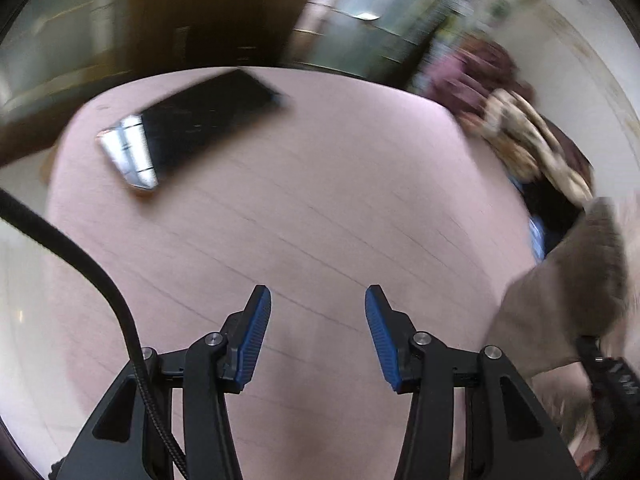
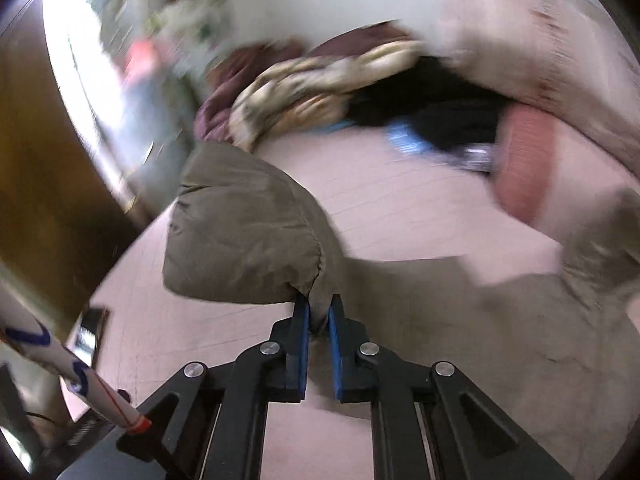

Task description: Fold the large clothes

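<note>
An olive-brown padded garment (image 2: 248,232) lies on the pink bed sheet (image 2: 420,216). My right gripper (image 2: 319,312) is shut on a fold of its fabric, and the cuffed sleeve end bulges up to the left of the blue pads. More of the garment (image 2: 540,320) spreads flat to the right. In the left wrist view the same garment (image 1: 560,296) hangs at the right edge, apart from my left gripper (image 1: 318,300). That gripper stands open over the bare pink sheet (image 1: 304,184) with nothing between its fingers.
A dark phone-like slab (image 1: 192,128) lies on the sheet at the far left. A heap of clothes, patterned cream (image 2: 312,88), maroon (image 2: 224,112) and black (image 2: 432,108), sits at the back with a pink pillow (image 2: 524,160). A wooden wardrobe (image 2: 48,184) stands left.
</note>
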A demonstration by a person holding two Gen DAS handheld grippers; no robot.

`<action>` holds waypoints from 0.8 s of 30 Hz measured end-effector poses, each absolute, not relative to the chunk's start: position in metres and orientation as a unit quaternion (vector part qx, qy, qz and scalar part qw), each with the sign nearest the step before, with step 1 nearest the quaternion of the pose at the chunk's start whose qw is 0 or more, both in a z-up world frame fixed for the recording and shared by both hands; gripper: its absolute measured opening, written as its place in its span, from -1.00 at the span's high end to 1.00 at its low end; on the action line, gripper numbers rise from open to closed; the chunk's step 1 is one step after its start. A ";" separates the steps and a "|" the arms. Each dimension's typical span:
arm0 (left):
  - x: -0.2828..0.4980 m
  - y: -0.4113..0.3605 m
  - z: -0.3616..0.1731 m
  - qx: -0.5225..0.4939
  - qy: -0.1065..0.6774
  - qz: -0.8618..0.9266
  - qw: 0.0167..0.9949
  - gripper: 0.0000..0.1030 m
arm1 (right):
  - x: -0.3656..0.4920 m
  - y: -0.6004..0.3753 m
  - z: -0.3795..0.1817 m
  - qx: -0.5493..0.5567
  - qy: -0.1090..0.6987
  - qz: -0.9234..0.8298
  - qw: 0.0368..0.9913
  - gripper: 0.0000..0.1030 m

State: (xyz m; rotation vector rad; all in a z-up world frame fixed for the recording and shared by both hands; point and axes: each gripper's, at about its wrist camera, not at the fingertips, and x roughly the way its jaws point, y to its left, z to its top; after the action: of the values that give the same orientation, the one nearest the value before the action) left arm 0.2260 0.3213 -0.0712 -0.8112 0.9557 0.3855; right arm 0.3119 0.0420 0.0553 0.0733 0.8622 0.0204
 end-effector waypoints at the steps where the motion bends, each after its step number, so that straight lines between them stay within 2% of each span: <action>1: 0.230 0.306 -0.068 -0.368 0.447 0.155 0.801 0.05 | 0.306 0.023 0.063 0.046 0.413 -0.003 0.910 0.85; 5: 0.241 0.234 -0.057 -0.325 0.469 0.036 0.821 0.04 | 0.264 -0.074 0.084 0.088 0.393 -0.066 0.913 0.85; 10: 0.235 0.142 -0.038 -0.262 0.486 -0.103 0.828 -0.01 | 0.206 -0.179 0.077 0.123 0.391 -0.148 0.900 0.85; 16: 0.227 0.058 -0.036 -0.165 0.492 -0.131 0.845 -0.03 | 0.160 -0.275 0.031 0.155 0.419 -0.238 0.863 0.85; 24: 0.233 -0.001 -0.076 -0.066 0.552 -0.103 0.825 -0.03 | 0.120 -0.339 -0.042 0.235 0.468 -0.257 0.812 0.85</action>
State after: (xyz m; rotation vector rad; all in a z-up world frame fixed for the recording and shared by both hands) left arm 0.2332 -0.0012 -0.0762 -0.1408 1.1722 -0.2198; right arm 0.1200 -0.3392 -0.0422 0.5026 0.9985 -0.5480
